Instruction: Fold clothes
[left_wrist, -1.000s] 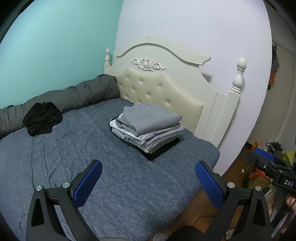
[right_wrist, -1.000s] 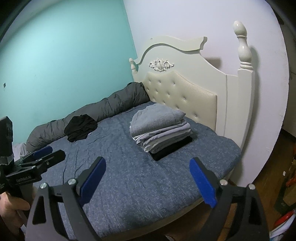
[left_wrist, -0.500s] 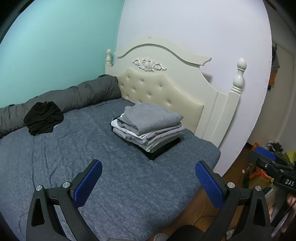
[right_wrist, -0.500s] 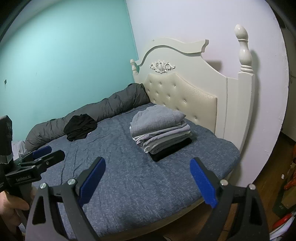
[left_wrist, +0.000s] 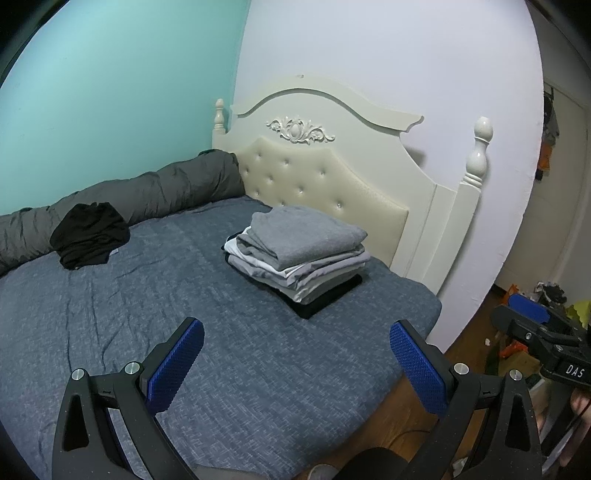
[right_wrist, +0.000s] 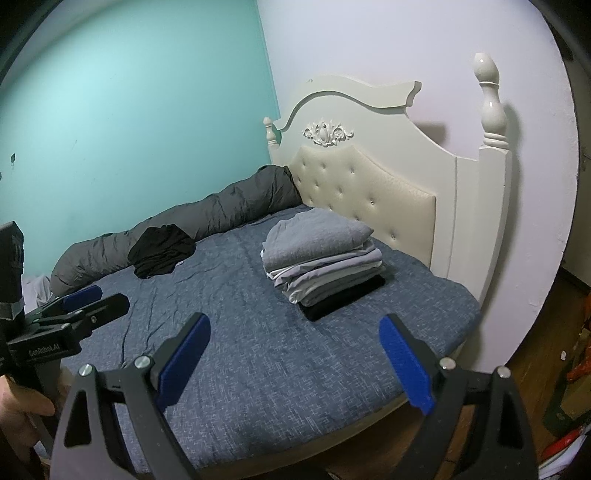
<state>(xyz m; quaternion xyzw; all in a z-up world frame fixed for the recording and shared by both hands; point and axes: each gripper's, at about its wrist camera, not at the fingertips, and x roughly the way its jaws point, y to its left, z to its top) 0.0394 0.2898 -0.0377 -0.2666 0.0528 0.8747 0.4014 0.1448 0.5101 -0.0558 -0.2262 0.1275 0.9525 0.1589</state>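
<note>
Far ahead and to the left of the left gripper (left_wrist: 295, 363), a crumpled black garment (left_wrist: 90, 234) lies on the blue bedspread (left_wrist: 229, 350), touching the rolled grey duvet (left_wrist: 147, 194) along the wall. It looks to be the only piece not yet folded. Both tools hang empty over the near edge of the bed, the left gripper's fingers spread wide, and the right gripper (right_wrist: 293, 356) likewise gaping. Straight ahead of both, nearer than the black piece, stands the stack of folded clothes (left_wrist: 297, 254), close to the headboard (left_wrist: 325, 173). The reach to the garment is long; a careless swing past could clip the stack and topple its slumping upper layers. A deep pinch might also catch the bedspread or duvet with the dark cloth. To the right, clutter on the floor (left_wrist: 546, 295) could trip the person.
</note>
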